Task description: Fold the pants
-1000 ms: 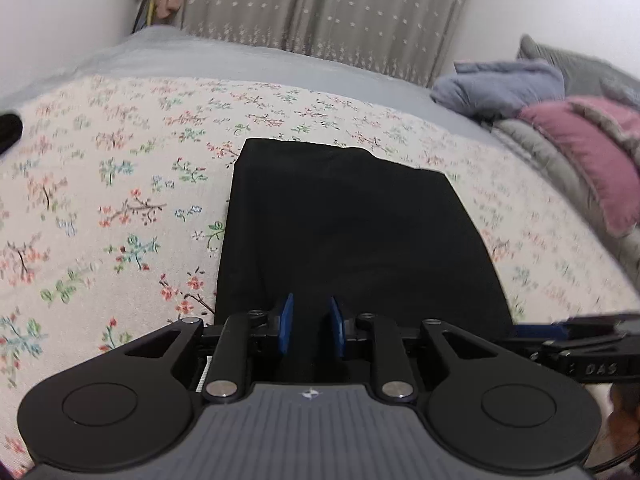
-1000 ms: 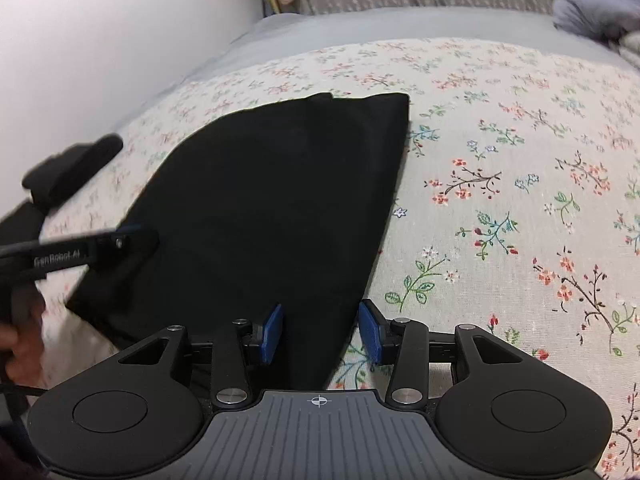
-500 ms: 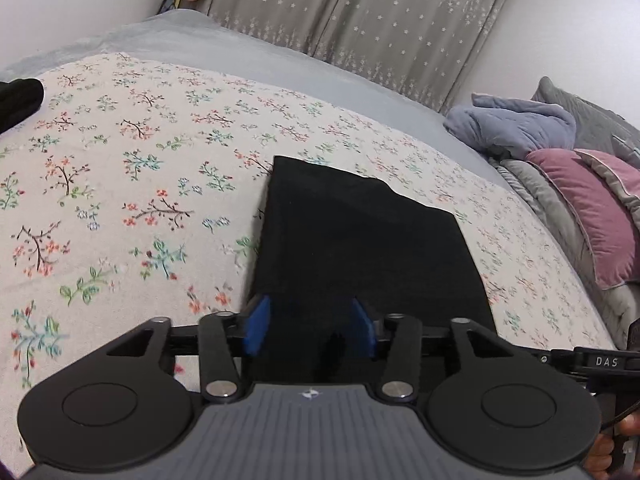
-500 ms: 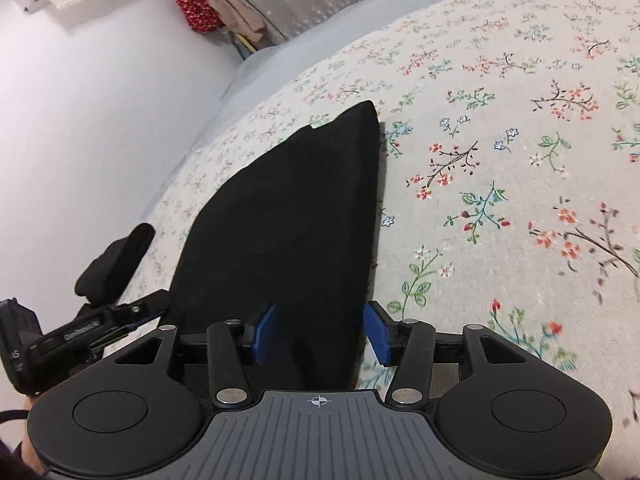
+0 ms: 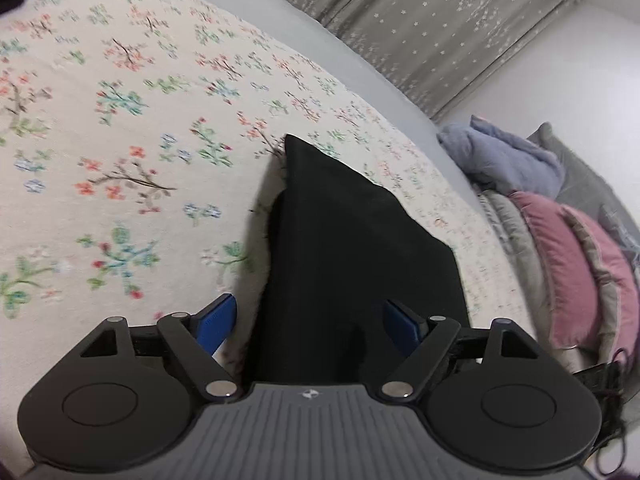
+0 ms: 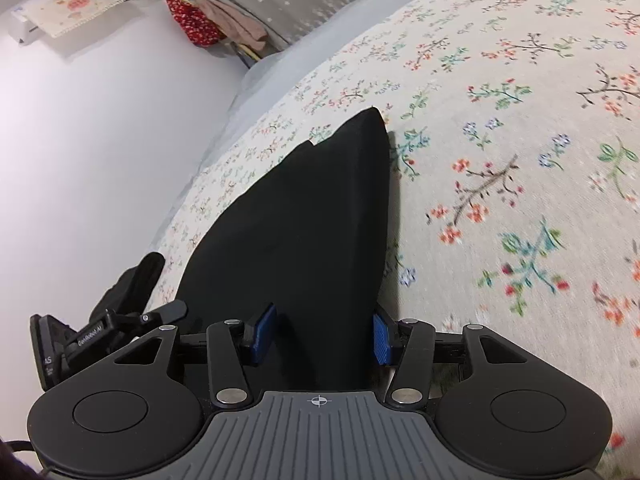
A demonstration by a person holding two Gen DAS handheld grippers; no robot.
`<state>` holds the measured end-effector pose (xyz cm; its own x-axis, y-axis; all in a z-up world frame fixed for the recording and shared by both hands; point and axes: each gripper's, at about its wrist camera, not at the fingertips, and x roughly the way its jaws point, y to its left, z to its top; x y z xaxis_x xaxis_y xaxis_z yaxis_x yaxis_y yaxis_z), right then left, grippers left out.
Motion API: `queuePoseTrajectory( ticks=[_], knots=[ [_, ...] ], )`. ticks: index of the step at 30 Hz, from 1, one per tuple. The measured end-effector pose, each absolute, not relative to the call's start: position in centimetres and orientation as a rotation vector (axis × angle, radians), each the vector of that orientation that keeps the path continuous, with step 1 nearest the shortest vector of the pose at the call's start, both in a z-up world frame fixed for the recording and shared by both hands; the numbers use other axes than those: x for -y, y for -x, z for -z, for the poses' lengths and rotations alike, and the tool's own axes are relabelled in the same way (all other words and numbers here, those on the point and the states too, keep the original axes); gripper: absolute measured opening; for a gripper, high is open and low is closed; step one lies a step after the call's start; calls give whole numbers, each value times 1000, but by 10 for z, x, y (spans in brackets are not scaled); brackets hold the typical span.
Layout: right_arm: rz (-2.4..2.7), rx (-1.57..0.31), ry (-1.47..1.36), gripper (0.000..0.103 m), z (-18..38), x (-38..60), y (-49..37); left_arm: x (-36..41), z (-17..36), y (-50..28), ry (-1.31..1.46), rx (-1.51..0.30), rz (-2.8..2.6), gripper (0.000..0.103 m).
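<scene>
Lying folded on floral bedspread [image 5: 120, 128] — black pants [image 5: 352, 248].

The black pants [image 5: 352, 264] lie folded into a flat, smooth panel on the flower-print bedspread [image 5: 120, 128], their far corners squared.

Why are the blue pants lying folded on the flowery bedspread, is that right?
Not quite: the pants are black, not blue. Only the gripper pads are blue. Both wrist views show the black pants lying folded on the flowery bedspread.
</scene>
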<state>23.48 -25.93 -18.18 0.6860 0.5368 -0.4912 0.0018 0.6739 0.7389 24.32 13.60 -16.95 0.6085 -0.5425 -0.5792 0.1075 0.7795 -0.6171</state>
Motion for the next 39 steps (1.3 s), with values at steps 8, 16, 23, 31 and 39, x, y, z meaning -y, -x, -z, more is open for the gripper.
queuePoseTrajectory(
  ticks=[8, 16, 23, 31, 39],
  knots=[
    [-345, -743, -699, 46, 178, 248, -242, -118, 169, -257, 564, -872, 403, 93],
    [-281, -688, -471, 15, 156, 228, -235, -116, 161, -256, 532, -823, 355, 38],
    [-244, -608, -305, 9, 121, 232, -238, -89, 136, -269, 516, -736, 398, 34],
    [-197, -550, -263, 9, 100, 279, -279, -42, 118, -318, 491, -666, 440, 34],
    [-166, -679, -329, 21, 155, 320, -327, -5, 159, -354, 406, -760, 388, 48]
  ],
)
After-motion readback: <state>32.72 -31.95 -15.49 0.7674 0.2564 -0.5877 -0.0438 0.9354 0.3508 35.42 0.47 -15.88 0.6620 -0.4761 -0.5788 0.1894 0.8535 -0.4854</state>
